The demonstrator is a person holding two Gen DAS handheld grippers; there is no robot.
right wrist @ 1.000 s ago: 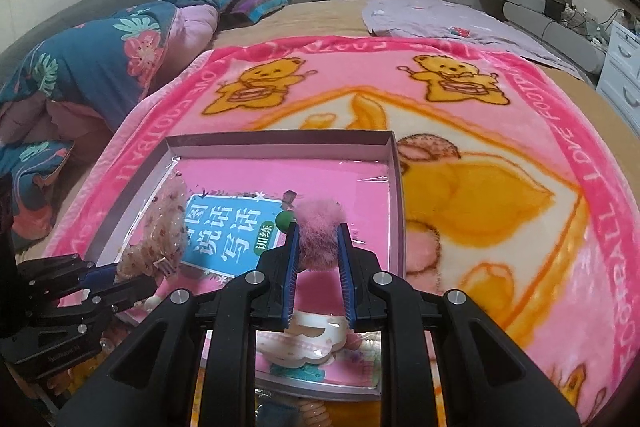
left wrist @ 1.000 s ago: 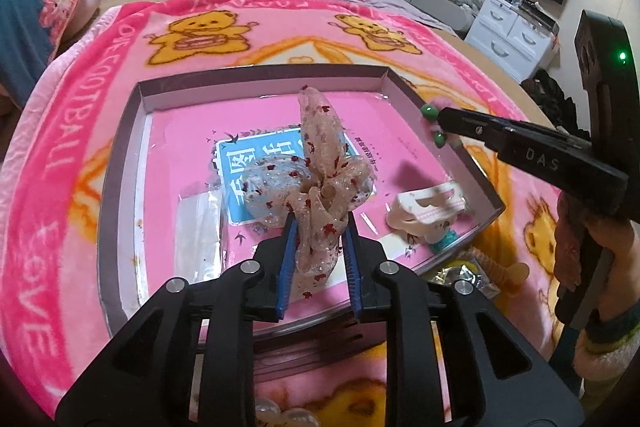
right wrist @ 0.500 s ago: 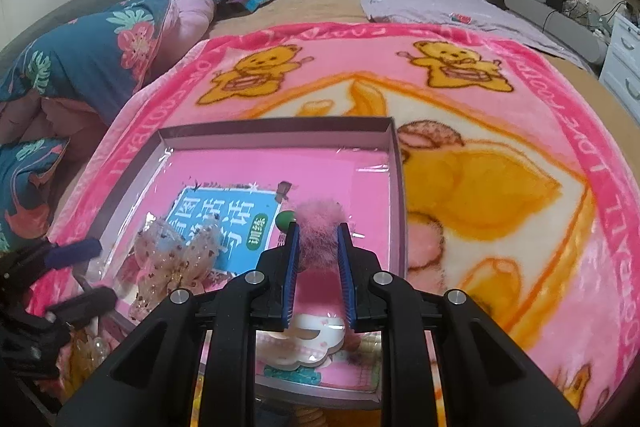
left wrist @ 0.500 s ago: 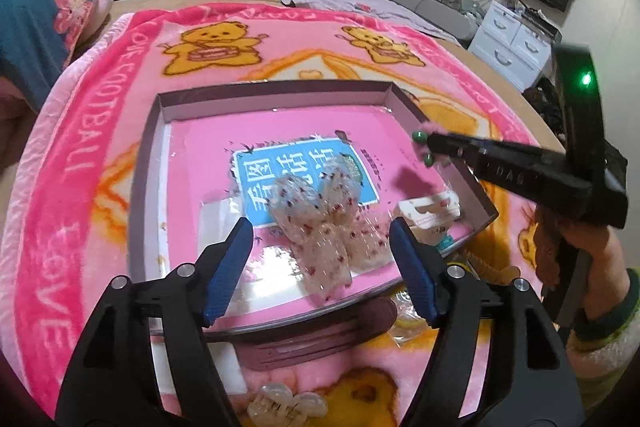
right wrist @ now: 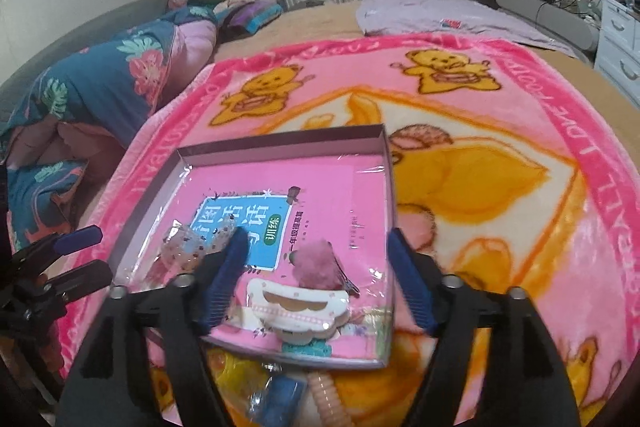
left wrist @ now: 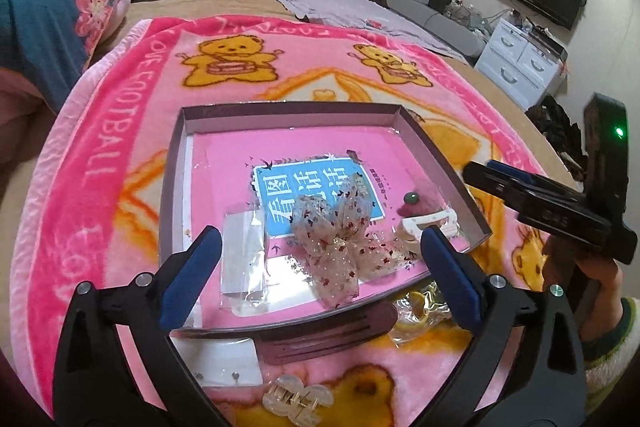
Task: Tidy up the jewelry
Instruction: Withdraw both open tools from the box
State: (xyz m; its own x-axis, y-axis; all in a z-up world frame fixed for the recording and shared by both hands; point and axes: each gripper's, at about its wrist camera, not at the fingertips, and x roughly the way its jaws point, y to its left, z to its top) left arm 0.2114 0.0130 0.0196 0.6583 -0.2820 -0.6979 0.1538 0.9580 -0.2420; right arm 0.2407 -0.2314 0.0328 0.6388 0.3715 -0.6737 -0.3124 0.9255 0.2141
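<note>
A shallow grey-walled box (left wrist: 288,115) with a pink book in it lies on a pink bear blanket. A sheer spotted bow (left wrist: 340,239) lies in the box near its front edge, also in the right wrist view (right wrist: 192,243). A fuzzy pink pompom clip (right wrist: 318,263) with a green bead lies in the box beside a white claw clip (right wrist: 300,311); both show in the left wrist view (left wrist: 416,205), (left wrist: 430,227). My left gripper (left wrist: 316,275) is open and empty over the front edge. My right gripper (right wrist: 316,271) is open and empty around the pompom.
In front of the box lie a dark hair clip (left wrist: 320,335), a white card (left wrist: 224,363), a clear claw clip (left wrist: 298,397) and bagged yellow items (left wrist: 420,307). A peach coil tie (right wrist: 326,399) and a blue packet (right wrist: 276,403) lie near the front. Bedding (left wrist: 48,19) lies at left.
My left gripper opened, dropped the spotted bow into the box and drew back. My right gripper opened and left the pompom clip in the box next to the white claw clip.
</note>
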